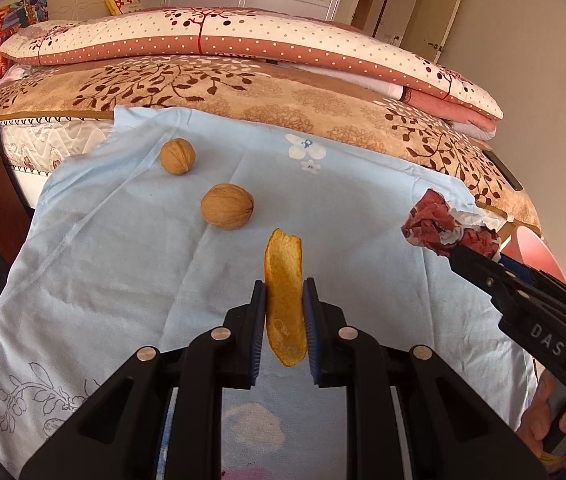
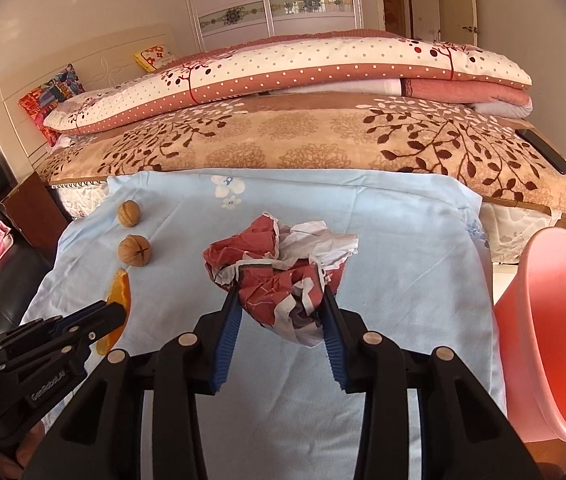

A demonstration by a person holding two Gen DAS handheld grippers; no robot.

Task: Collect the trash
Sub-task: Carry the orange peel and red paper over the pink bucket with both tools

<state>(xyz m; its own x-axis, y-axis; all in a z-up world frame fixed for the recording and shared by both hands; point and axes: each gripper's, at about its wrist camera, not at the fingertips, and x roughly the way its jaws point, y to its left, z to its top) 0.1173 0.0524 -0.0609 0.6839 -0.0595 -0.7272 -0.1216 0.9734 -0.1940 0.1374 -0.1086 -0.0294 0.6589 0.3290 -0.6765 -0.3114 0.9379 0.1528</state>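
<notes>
**Blue cloth over the bed edge, two walnuts on it**

A light blue cloth (image 1: 123, 264) with pale flower prints is spread over the near edge of the bed (image 2: 243, 148). Two whole walnuts (image 1: 177, 156) (image 1: 227, 206) lie on it at the far left, close together but apart. Beyond the cloth, the bed carries a tan leaf-patterned blanket (image 1: 275, 96), with a folded white and pink dotted quilt (image 1: 243, 40) lying on top.

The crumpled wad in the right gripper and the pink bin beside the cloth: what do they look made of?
Crumpled wad: looks like printed paper, red and white, matte, with sharp creases and torn white edges; thin foil or wrapper cannot be excluded. The right gripper pinches it.
Pink bin: apparently moulded plastic, smooth with a soft sheen and a rounded rim.
</notes>
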